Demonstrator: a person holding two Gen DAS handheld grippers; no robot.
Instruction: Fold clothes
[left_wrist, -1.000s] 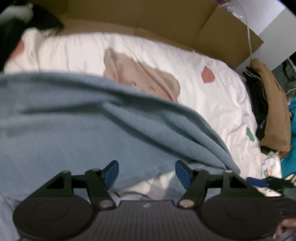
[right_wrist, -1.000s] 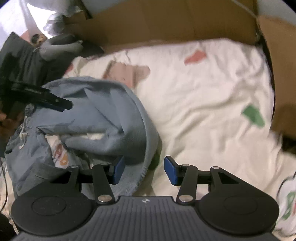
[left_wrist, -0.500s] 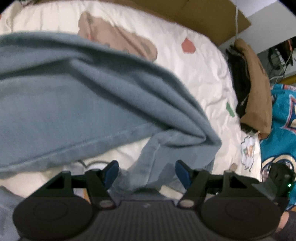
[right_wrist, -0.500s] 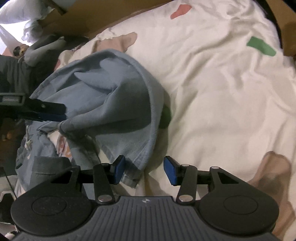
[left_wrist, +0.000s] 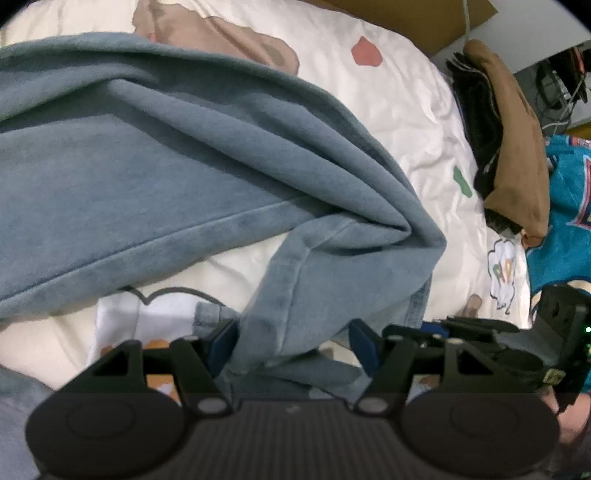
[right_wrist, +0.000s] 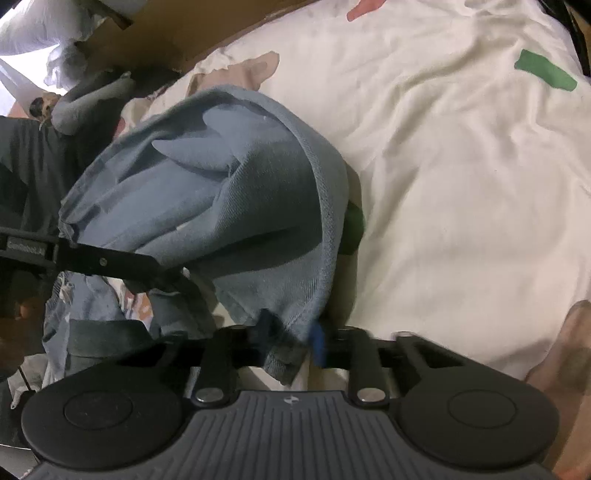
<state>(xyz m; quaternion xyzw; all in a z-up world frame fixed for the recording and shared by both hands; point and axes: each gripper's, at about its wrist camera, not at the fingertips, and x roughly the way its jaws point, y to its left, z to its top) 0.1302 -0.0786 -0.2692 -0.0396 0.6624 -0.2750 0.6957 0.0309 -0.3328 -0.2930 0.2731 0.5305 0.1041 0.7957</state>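
A blue-grey sweatshirt (left_wrist: 166, 166) lies bunched on the white printed bed sheet (left_wrist: 406, 92). My left gripper (left_wrist: 291, 343) is open, and a hemmed strip of the garment runs down between its blue pads without being squeezed. In the right wrist view the same sweatshirt (right_wrist: 240, 206) rises in a folded hump. The jaws of my right gripper (right_wrist: 291, 338) are closing, with the lower hem pinched between the pads. From the left of that view the left gripper's black finger (right_wrist: 110, 262) reaches under the fabric. The right gripper (left_wrist: 432, 326) also shows at the left wrist view's right edge.
Brown cardboard (right_wrist: 192, 29) lines the far side of the bed. A pile of brown and black clothes (left_wrist: 509, 147) and a teal garment (left_wrist: 565, 221) lie at the right edge. A grey soft item (right_wrist: 92, 99) sits at the far left.
The right jaws have come together on the sweatshirt's hem. Both grippers have dipped closer to the bed, and a strip of fabric now lies between the left fingers.
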